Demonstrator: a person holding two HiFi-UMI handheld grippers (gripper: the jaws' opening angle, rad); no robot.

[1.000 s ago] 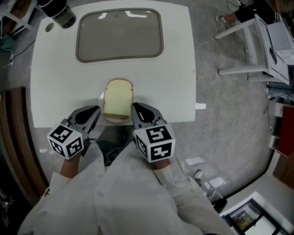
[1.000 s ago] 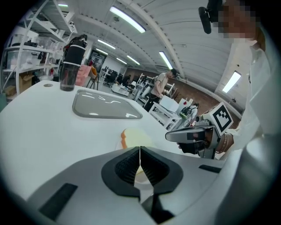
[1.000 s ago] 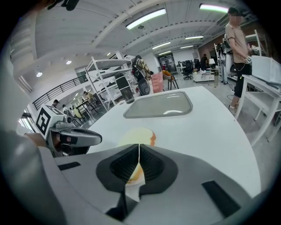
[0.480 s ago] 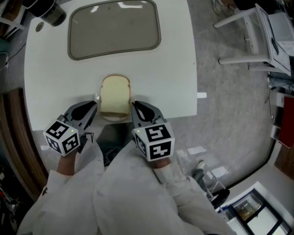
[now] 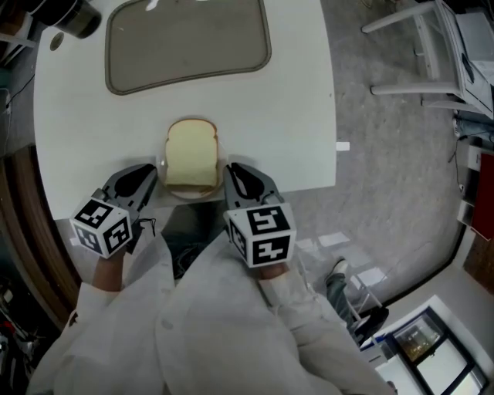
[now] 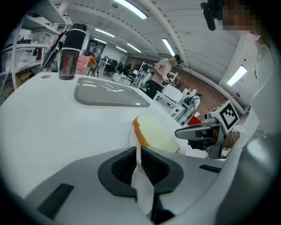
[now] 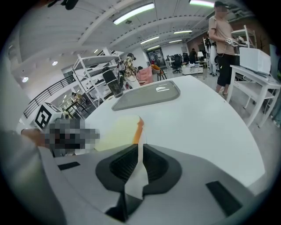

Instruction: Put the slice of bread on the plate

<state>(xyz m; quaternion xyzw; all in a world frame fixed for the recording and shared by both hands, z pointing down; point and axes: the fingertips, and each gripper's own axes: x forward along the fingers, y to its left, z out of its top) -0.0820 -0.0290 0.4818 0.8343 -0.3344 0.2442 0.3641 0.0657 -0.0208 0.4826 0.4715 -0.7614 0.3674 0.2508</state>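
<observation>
Pale bread slice (image 5: pixel 191 155) on plate (image 5: pixel 161 168), between left hand-held gripper (image 5: pixel 150 174) and right hand-held gripper (image 5: pixel 231 171); both closed, empty.

Your white worktop (image 5: pixel 285 116) carries a shallow grey tray (image 5: pixel 187 38) at the far side, a dark-lidded cup (image 5: pixel 65 15) at the far left corner, and a small plate (image 5: pixel 161 167) at the near edge (a bread slice (image 5: pixel 191 154) lies on it).

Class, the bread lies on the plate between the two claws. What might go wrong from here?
1. The plate sits right at the table's near edge. A nudge from the left claw or the right claw as either pulls back might tip it off.
2. The bread slice reaches past the plate's far rim, so a bump could slide it onto the table.
</observation>
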